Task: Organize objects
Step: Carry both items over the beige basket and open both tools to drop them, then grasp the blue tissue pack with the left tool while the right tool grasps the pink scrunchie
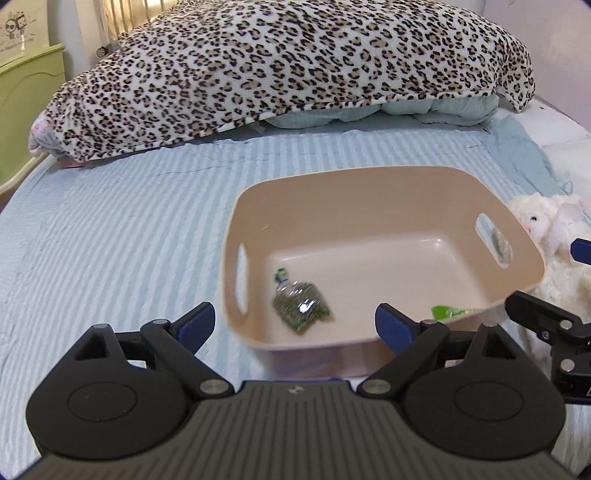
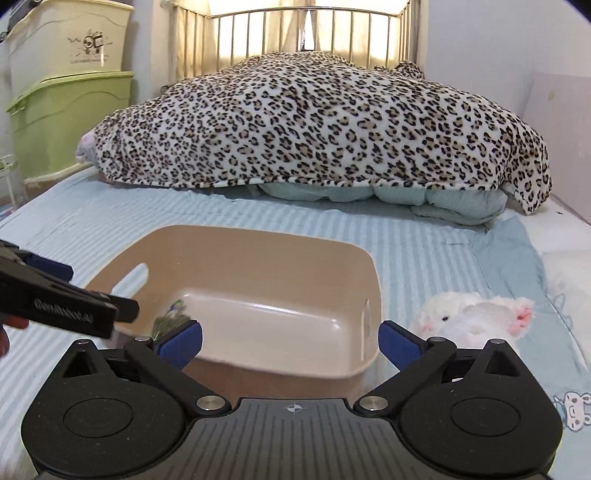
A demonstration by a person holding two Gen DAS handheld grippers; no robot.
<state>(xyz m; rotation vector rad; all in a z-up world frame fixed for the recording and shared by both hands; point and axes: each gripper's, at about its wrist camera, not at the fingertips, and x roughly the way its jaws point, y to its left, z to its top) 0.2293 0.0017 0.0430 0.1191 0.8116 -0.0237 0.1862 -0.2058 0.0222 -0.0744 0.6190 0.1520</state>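
Note:
A beige plastic basket [image 1: 369, 184] with handle slots sits on the striped bed. A small clear packet of green bits [image 1: 300, 305] lies in it, and a bright green wrapper [image 1: 448, 312] shows at its near right corner. My left gripper [image 1: 295, 325] is open and empty, just above the basket's near rim. My right gripper [image 2: 290, 341] is open and empty over the basket [image 2: 236, 236], at its near right corner. The packet [image 2: 171, 317] is partly hidden behind the right gripper's left fingertip. A white plush toy [image 2: 476, 317] lies right of the basket; it also shows in the left wrist view [image 1: 546, 229].
A leopard-print blanket [image 2: 314, 122] covers a pile of pale green bedding [image 2: 436, 201] at the head of the bed. Green and cream storage bins [image 2: 70, 88] stand to the left. A metal headboard [image 2: 306, 33] is behind. The left gripper's body [image 2: 62, 302] reaches in from the left.

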